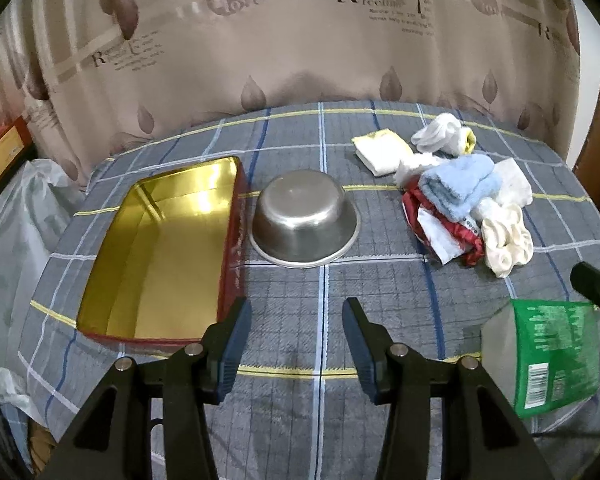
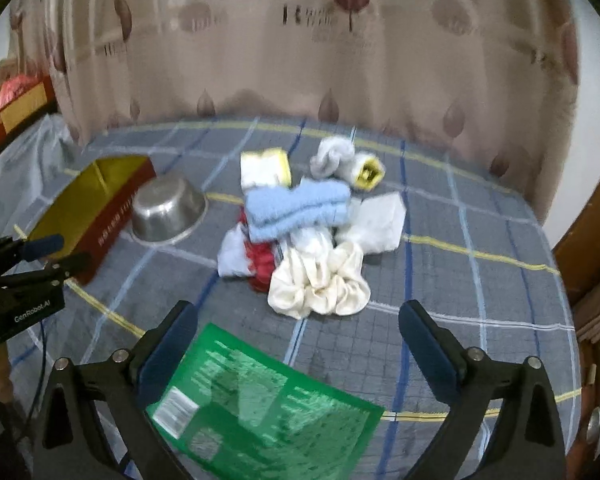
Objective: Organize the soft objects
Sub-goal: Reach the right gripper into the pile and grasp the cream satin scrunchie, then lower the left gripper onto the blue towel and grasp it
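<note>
The heap of soft things (image 2: 308,236) lies on the right half of the grey plaid cloth (image 1: 300,320), loosely piled. On top sits a folded light-blue fluffy towel (image 2: 298,210), its pile thick and its edges doubled over. Under it, red crumpled fabric (image 2: 262,266) pokes out, and at the near edge rests a cream satin scrunchie (image 2: 320,284), gathered in glossy ruffles. Behind the towel lie a folded white-and-yellow cloth (image 2: 264,168) and a rolled pale sock (image 2: 332,158). A flat green packet (image 2: 260,404) lies apart, near the front, between the spread jaws of the right gripper (image 2: 298,354), which press on nothing. Left of the heap stands an upturned steel bowl (image 1: 305,219), and beside it an open red tin with a gold inside (image 1: 160,256). The left gripper (image 1: 296,342) hangs agape over bare cloth, empty.
</note>
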The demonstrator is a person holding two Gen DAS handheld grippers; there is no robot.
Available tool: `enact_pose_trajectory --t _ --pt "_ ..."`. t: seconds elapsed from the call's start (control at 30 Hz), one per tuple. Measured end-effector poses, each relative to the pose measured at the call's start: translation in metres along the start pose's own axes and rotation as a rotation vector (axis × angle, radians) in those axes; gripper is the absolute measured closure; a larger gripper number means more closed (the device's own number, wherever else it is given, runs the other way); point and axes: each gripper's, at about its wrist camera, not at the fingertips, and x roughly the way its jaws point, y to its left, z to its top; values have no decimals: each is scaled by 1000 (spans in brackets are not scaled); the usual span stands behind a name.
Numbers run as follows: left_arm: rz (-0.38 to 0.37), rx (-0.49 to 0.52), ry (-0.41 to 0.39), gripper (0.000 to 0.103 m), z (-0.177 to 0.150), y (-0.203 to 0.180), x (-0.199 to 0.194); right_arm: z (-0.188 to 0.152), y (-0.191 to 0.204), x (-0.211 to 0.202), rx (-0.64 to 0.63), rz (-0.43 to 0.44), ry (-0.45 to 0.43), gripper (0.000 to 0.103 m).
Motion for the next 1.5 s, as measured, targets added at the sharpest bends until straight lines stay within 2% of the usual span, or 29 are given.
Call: enact_pose_trajectory --t 0.17,0.23,0.43,0.73,0.83,0.87,0.9,1.1,1.2,1.33,1.5 --pt "-23 24 16 55 4 -3 11 15 -18 31 18 44 131 21" --pt "-27 33 16 55 7 -5 14 20 -21 44 26 66 176 20" --pt "-47 47 43 55 14 -6 26 33 -28 86 57 54 302 20" --pt "-69 62 75 55 24 -12 40 33 -26 128 61 41 383 21" --pt "-77 67 84 55 26 -15 44 32 -29 138 67 49 404 34" --pt "-79 68 86 55 27 -15 45 30 -31 140 75 51 411 42" --pt "-80 71 88 55 28 -16 47 29 -33 140 82 54 412 51" --pt "-89 82 98 55 39 -22 55 26 -43 137 131 86 381 81" --pt "-102 99 90 55 45 -28 56 22 -50 124 143 92 350 87" --pt "-140 131 73 55 53 -39 53 16 -61 104 193 107 298 88" --pt "-230 184 64 49 66 -59 49 11 -78 75 266 90 202 88"
